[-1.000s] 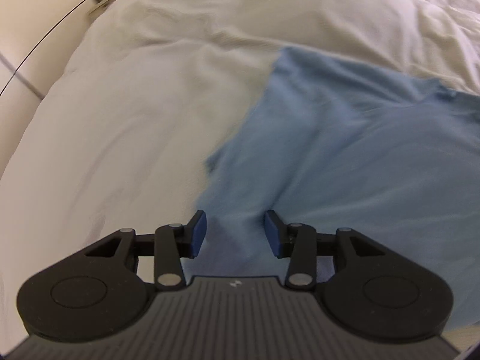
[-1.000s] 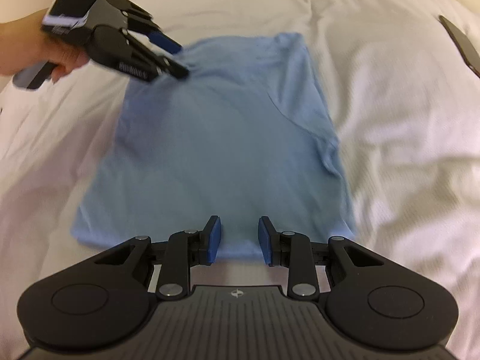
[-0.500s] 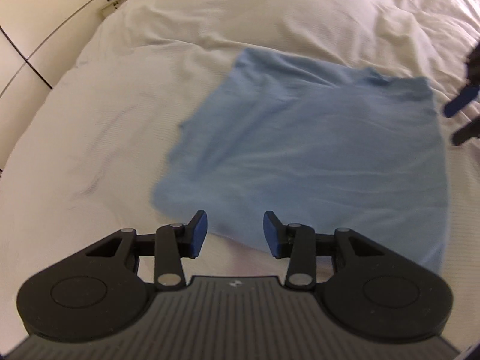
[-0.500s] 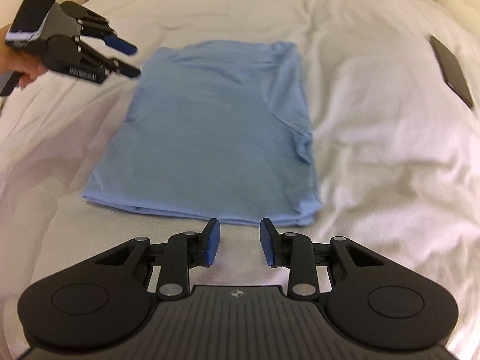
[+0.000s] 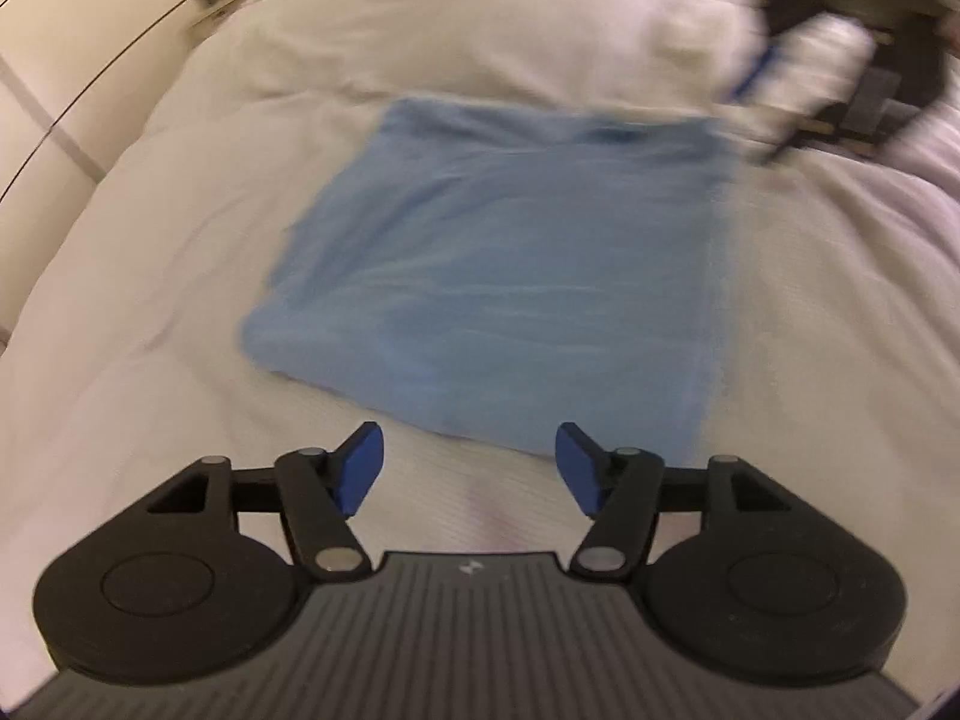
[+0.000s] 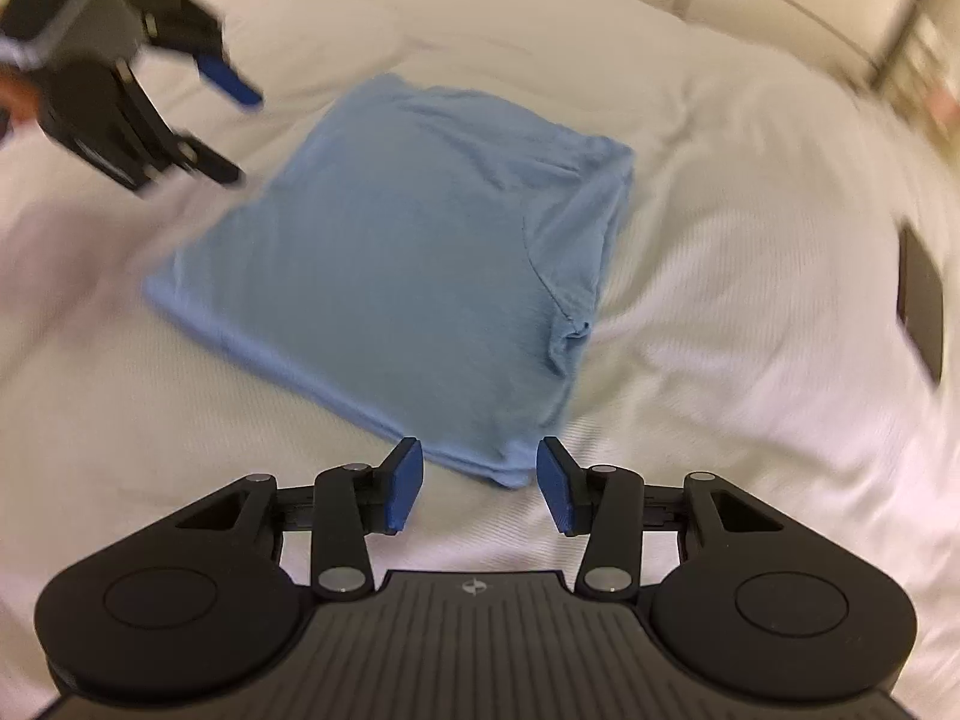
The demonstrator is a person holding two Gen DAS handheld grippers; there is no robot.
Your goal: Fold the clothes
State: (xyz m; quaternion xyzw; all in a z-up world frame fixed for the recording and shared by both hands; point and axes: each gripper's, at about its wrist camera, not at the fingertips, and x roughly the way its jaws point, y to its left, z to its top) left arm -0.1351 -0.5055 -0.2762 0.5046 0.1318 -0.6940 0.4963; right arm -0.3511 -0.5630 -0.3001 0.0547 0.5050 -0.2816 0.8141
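A light blue garment (image 5: pixel 510 264) lies folded into a flat rectangle on the white bed; it also shows in the right wrist view (image 6: pixel 408 264). My left gripper (image 5: pixel 468 468) is open and empty, just short of the garment's near edge. In the right wrist view it (image 6: pixel 231 126) hovers open by the garment's far left side. My right gripper (image 6: pixel 480 483) is open and empty, with the garment's near corner just in front of its fingers. In the left wrist view it (image 5: pixel 798 78) is a blurred dark shape past the garment's far right corner.
The white quilted bed cover (image 6: pixel 750 300) spreads all round the garment, with creases. A dark flat object (image 6: pixel 921 306) lies on the bed at the right. Pale cabinet panels (image 5: pixel 66 60) stand beyond the bed's left side.
Both grippers have pulled back off the garment and opened wider. The garment now lies flat and free. The right wrist view has swung round toward the garment's corner.
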